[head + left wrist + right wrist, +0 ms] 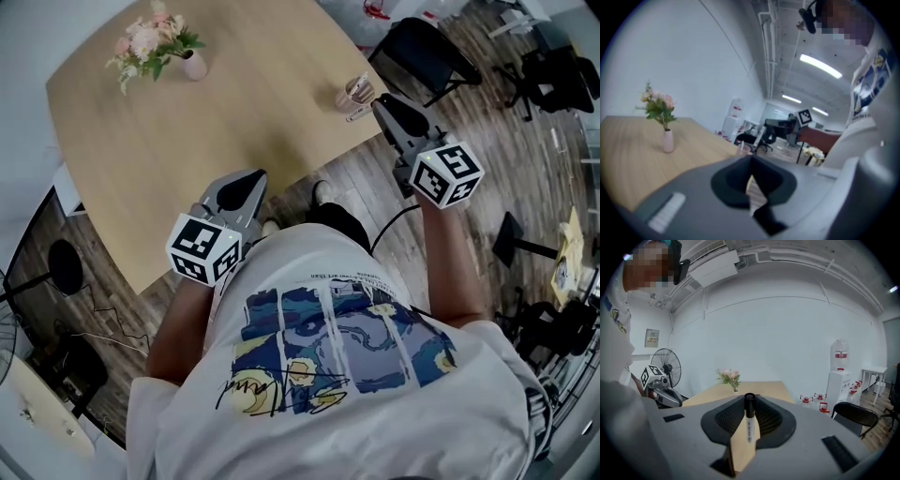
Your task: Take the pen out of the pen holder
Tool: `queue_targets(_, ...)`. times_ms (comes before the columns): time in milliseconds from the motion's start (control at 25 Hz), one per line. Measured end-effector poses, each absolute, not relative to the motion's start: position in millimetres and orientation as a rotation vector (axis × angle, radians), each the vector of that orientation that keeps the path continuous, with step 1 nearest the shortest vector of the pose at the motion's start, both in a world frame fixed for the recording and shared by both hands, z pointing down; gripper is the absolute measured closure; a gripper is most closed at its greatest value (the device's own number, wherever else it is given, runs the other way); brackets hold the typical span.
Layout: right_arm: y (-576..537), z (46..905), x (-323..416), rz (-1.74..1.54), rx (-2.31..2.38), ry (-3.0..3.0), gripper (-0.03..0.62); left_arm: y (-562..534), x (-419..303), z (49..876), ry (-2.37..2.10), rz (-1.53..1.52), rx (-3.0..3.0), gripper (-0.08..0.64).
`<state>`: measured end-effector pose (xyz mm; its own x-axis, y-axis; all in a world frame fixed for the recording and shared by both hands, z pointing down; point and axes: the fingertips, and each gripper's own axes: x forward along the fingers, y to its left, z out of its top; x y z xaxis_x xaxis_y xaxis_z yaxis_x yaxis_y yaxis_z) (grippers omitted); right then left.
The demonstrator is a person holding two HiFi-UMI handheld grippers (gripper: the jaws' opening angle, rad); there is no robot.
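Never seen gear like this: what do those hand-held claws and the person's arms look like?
Grey left claw and right claw have black pads; each carries a white cube with black square markers. A black cable trails from the right one. The T-shirt is white, short-sleeved.

White short-sleeved T-shirt (328,375) with blue-and-yellow swirling painting print and black script, grey left gripper (253,176) and right gripper (381,101) lined in black, white cubes (204,248) with black square markers, thin black cable (387,225).

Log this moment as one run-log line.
right gripper: shut on pen | pen: upright in jaws, beside pen holder | left gripper: shut, empty, at table edge
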<state>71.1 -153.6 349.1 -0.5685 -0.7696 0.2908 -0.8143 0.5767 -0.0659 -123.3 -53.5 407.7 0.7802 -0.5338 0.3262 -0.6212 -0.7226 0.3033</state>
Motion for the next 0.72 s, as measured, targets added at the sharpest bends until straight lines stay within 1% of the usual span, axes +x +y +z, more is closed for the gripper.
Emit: queue_targets(720, -83.5, 329.1, 31.8, 0.239, 1.276, -2.594, 0.531, -27.5, -129.7, 417.3, -0.779, 0.303, 2.598, 0.551)
